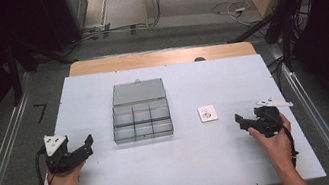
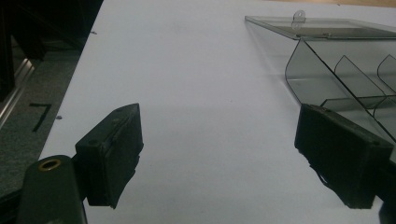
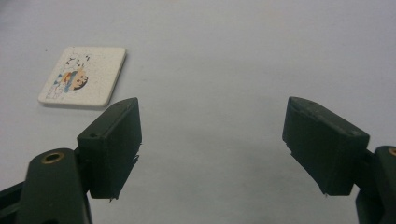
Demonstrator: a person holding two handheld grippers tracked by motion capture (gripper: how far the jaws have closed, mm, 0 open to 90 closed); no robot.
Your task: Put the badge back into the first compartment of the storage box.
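- While the small white square card with a colourful cartoon print (image 1: 207, 113) lies flat right of centre in the high view, nothing grips it yet; in the right gripper view it sits at upper left (image 3: 83, 76), just beyond the left jaw.
- To my eye this is the approach step: the right gripper (image 1: 242, 121), at lower right of the high view, has its jaws spread wide and empty, near the card but apart from it.
- Next move, as I judge it, calls for swinging that gripper toward the card and lowering the jaws to catch its thin edge.
- At frame centre stands the clear smoky plastic compartment box (image 1: 141, 118) with its lid laid open behind; its compartments look empty.
- At lower left, the left gripper (image 1: 85, 145) also gapes wide, holding nothing, the box wall (image 2: 327, 79) showing at upper right of its view.
- Everything rests on a white board (image 1: 185, 170) over a wooden tabletop (image 1: 156, 57); grey floor, metal rails and trailing cables surround it.
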